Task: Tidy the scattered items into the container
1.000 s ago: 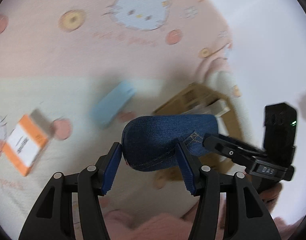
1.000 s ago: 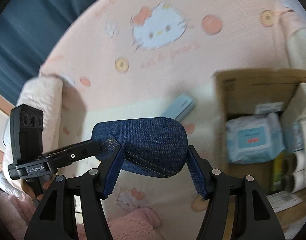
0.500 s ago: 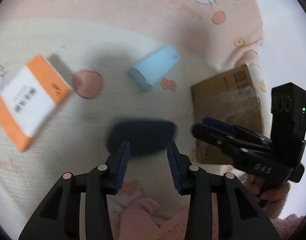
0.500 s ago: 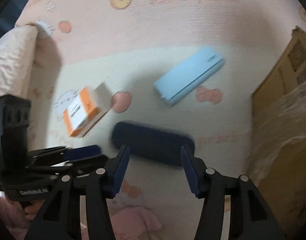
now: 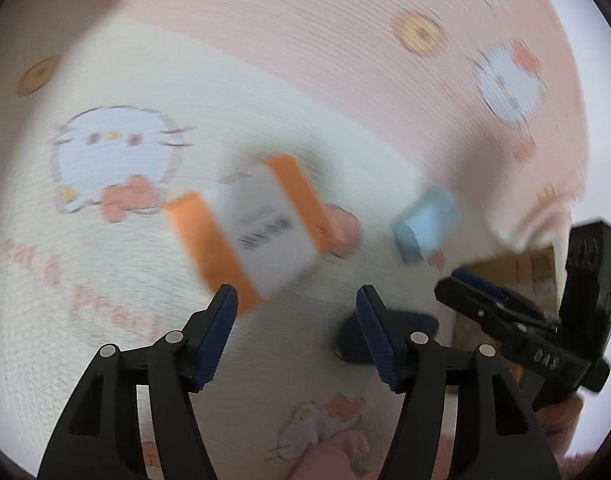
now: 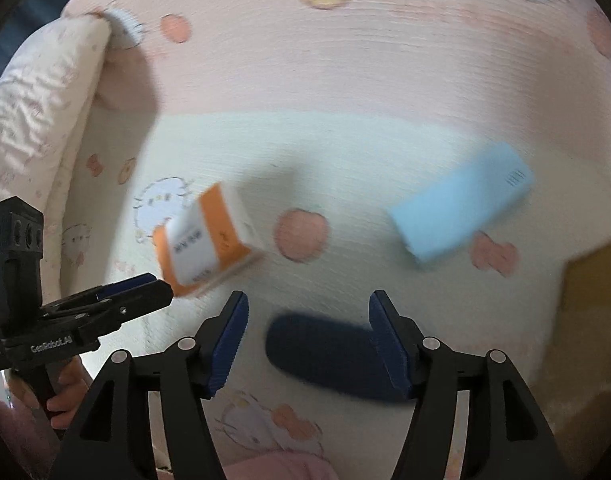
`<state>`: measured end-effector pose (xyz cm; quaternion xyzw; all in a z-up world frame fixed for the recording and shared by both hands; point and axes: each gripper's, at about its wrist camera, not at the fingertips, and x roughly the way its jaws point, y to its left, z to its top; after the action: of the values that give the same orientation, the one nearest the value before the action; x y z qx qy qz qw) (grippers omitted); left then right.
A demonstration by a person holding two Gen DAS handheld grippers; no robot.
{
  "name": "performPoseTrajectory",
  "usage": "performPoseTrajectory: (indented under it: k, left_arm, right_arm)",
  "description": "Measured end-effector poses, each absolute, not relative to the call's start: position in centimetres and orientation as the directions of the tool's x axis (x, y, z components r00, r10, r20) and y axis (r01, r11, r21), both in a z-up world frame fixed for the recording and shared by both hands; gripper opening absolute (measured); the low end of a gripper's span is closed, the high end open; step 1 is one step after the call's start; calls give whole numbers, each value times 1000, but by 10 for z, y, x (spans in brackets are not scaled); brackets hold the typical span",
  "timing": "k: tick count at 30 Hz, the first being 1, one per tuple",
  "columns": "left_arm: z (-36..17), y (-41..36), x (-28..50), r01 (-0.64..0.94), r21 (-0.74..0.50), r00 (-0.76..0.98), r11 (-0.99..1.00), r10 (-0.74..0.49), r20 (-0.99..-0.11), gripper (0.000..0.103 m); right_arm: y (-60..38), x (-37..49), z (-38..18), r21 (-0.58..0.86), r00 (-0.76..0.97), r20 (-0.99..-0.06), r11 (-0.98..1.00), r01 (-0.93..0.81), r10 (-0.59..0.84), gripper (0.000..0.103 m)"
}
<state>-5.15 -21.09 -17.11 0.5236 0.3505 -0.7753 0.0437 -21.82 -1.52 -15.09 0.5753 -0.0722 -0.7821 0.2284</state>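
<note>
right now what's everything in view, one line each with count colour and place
orange and white box: 1, orange with white, on the blanket ahead of the left gripper
light blue box: 1, pale blue, on the blanket toward the cardboard box
dark blue case: 1, navy, lying on the blanket between the right gripper's fingers, not pinched
cardboard box: 1, brown, right edge of the right wrist view
blanket: 1, pink and cream with cartoon cats, under everything
pillow: 1, pale pink, far left
left gripper: 1, black with blue pads, jaws opening, nothing between them
right gripper: 1, black with blue pads, jaws opening
</note>
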Motion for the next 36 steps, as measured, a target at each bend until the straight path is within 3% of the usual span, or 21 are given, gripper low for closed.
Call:
performPoseTrajectory:
  k: [8, 12, 25, 27, 29, 31, 33, 36]
  left_arm:
    - [-194, -247, -43, 575, -501, -452, -646, 260, -854, 68]
    - [-209, -247, -54, 575, -536, -449, -619, 309, -839, 69]
    - [-219, -241, -74, 608, -497, -435, -619, 264, -861, 67]
    - [-219, -242, -75, 610, -502, -440, -614, 265, -858, 67]
    - [-221, -243, -75, 605, -500, -442, -619, 261, -858, 66]
    - [-220, -244, -75, 595, -497, -444, -632, 257, -859, 65]
    - [-216, -248, -69, 591, -481, -443, -647, 238, -864, 56]
    - [-211, -248, -67, 566, -483, -450, -668, 241, -860, 55]
  right_arm:
    - [-74, -233, -169, 435, -193, -824, -814, 386, -532, 65]
    - [-90, -246, -190, 494, -146, -808, -792, 359, -571, 65]
    - [-98, -265, -228, 612, -86, -745, -729, 306, -661, 65]
    - [-98, -267, -230, 633, -74, -732, -716, 296, -678, 63]
    - [-97, -267, -231, 667, -58, -706, -690, 281, -706, 53]
    - [-97, -266, -231, 667, -68, -706, -694, 271, -705, 53]
    - [-96, -265, -229, 666, -72, -705, -694, 272, -705, 52]
    - [-95, -261, -222, 656, -71, -714, -701, 279, -696, 53]
